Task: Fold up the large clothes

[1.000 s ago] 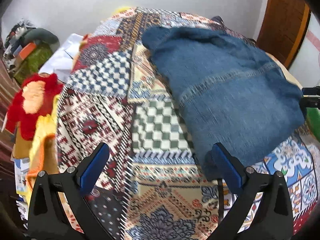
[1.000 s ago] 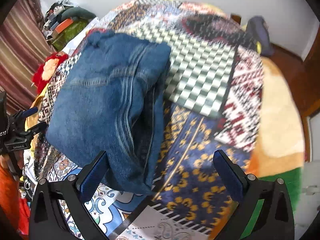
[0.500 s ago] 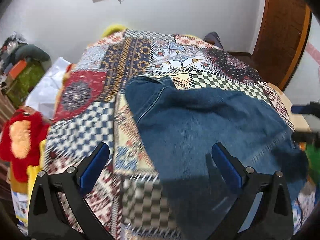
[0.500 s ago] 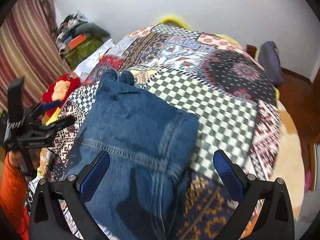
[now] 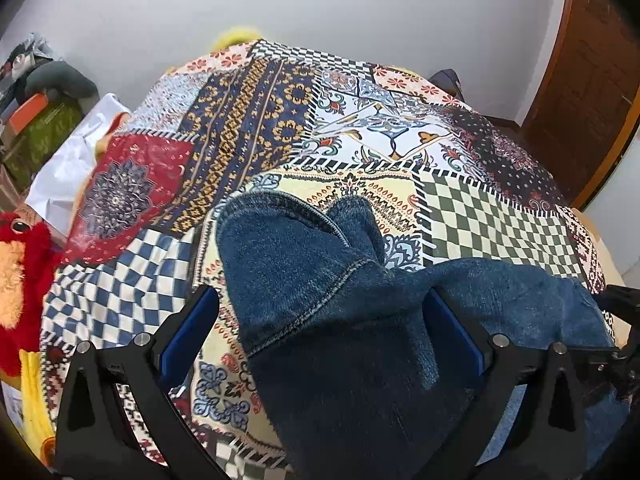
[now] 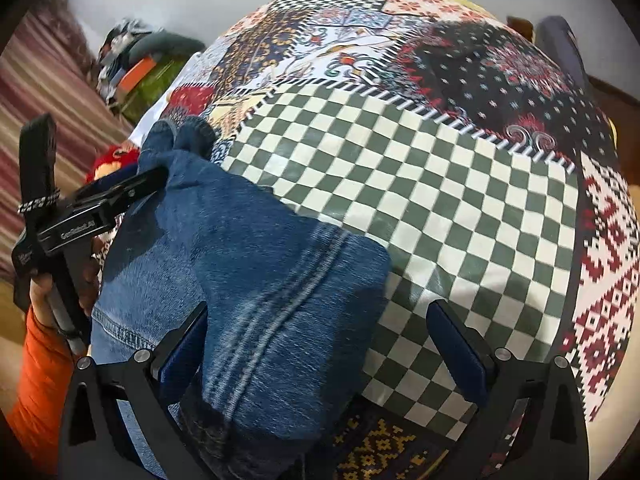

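Observation:
Folded blue jeans (image 5: pixel 340 320) lie on a patchwork bedspread (image 5: pixel 248 120), their hems pointing to the far wall. My left gripper (image 5: pixel 320 336) is open, low over the jeans, with the denim filling the gap between its blue pads (image 5: pixel 188 332). In the right wrist view the jeans (image 6: pixel 248 280) sit at the lower left over the green checked patch (image 6: pixel 400 200). My right gripper (image 6: pixel 320 344) is open too, with the folded right edge of the denim between its fingers. A hand with an orange sleeve holds the left gripper (image 6: pixel 100 204) at the jeans' left side.
A red plush toy (image 5: pixel 16 264), a white bag (image 5: pixel 68 160) and a heap of belongings (image 5: pixel 40 92) lie left of the bed. A wooden door (image 5: pixel 580 80) stands at the right. A dark bag (image 6: pixel 560 48) rests by the bed's far corner.
Both grippers came down and in close to the jeans, so the denim now lies between each pair of open fingers. The jeans kept their fold.

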Demonstrator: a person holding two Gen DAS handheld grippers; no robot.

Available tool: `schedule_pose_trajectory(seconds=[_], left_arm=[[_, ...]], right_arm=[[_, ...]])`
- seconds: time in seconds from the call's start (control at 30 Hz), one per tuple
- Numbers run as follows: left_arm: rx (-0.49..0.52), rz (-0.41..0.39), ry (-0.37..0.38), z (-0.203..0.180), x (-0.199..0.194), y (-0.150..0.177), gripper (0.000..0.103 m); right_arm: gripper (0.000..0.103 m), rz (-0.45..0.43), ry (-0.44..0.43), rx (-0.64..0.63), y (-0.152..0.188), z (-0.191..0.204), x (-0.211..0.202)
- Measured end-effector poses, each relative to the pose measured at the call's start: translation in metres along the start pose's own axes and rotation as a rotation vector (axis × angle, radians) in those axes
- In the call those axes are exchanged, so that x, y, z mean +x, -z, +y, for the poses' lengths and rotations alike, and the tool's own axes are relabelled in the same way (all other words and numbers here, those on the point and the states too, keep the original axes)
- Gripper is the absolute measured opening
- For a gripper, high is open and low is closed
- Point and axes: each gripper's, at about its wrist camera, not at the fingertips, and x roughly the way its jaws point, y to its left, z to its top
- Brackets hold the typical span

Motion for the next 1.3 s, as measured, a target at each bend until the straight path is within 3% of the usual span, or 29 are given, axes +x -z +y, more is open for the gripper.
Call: schedule_pose_trajectory(seconds=[0.2,0.37,0.53,0.6,0.67,0.87,1.07,1.3], left_arm=[[0.063,-0.072,-0.036,-0.002,-0.052,0.001,0.103],[0.064,-0.117,-0.016,0.005,-0.1,0.013,0.103],[0.023,-0.068,0.067,0.015,-0.118,0.044,0.103],[-0.008,-0.025,0.109,0.018,-0.115,0.059,0.103],[-0.064,0.052,0.178,0.023,-0.102,0.077,0.103],[-0.226,0.234,0.348,0.028,-0.055,0.115,0.103],[-0.354,0.326,0.515,0.023,-0.016,0.123,0.103],[-0.368,0.347,0.572,0.007,0.008,0.111,0.103]], right_arm=[[0.103,-0.078,0.148,-0.117,0.005,0.032,-0.036],[0.103,-0.12,0.157,-0.178,0.017,0.051,-0.066],[0.103,-0.134,0.15,-0.191,0.036,0.055,-0.081],[0.103,-0.119,0.103,-0.161,0.044,0.05,-0.081],[0.103,-0.061,0.019,-0.085,0.051,0.036,-0.072],[0.103,0.113,-0.13,0.093,0.067,-0.006,-0.024],[0.103,0.165,-0.272,0.115,0.059,-0.015,0.006],[0.103,0.175,-0.326,0.076,0.039,0.009,0.03]])
